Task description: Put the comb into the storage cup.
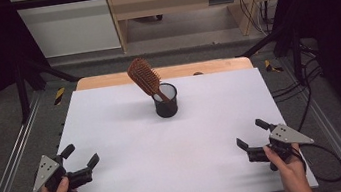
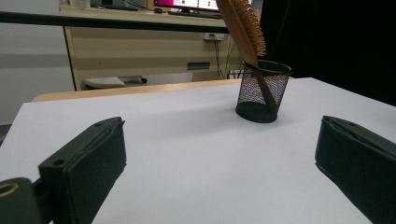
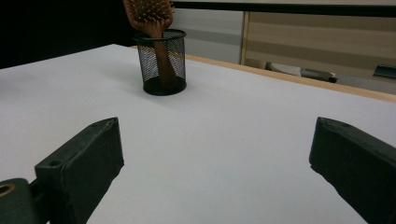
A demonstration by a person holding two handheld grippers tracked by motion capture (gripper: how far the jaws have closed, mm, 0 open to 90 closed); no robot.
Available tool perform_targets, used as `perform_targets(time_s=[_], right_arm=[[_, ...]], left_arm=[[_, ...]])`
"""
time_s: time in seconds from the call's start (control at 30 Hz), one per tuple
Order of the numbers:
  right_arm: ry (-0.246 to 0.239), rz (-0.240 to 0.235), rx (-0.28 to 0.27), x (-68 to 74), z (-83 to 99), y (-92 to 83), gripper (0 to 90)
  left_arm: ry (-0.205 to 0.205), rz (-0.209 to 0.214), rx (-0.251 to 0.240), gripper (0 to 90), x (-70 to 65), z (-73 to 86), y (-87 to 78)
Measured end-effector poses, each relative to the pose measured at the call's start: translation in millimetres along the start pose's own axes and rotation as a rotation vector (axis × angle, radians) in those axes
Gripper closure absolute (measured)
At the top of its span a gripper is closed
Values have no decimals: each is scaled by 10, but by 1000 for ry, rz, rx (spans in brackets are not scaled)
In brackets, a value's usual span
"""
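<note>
We held the left gripper (image 1: 83,161) and right gripper (image 1: 250,140) low in the frame, fingers apart and empty, well short of the hairbrush (image 1: 145,77) leaning handle-down in the mesh cup (image 1: 166,105) at the desk's (image 1: 128,132) upper centre.

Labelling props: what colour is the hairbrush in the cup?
Reddish-brown wood hairbrush; clearest in the high view.
</note>
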State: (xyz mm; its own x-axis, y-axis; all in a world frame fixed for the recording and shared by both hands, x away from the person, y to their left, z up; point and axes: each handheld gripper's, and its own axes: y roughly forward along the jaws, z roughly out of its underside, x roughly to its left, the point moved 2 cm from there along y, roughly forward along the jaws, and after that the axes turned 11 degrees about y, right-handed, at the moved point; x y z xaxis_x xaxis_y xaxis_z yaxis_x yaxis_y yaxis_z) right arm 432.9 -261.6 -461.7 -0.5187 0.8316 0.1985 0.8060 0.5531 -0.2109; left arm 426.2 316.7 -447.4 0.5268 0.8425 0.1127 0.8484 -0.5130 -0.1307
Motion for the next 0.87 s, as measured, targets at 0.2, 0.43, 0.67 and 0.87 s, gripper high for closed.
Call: perform_targets(time_s=[0.2, 0.43, 0.67, 0.87], right_arm=[[11, -6, -16, 9, 12, -16, 25], [11, -11, -24, 36, 19, 10, 26], [18, -18, -33, 64, 26, 55, 26], [22, -17, -33, 71, 36, 83, 25]], left_arm=[[2, -10, -15, 20, -16, 1, -37], [-7, -21, -38, 20, -9, -5, -72], [-38, -40, -67, 21, 34, 0, -46], [-27, -56, -78, 22, 53, -11, -11]])
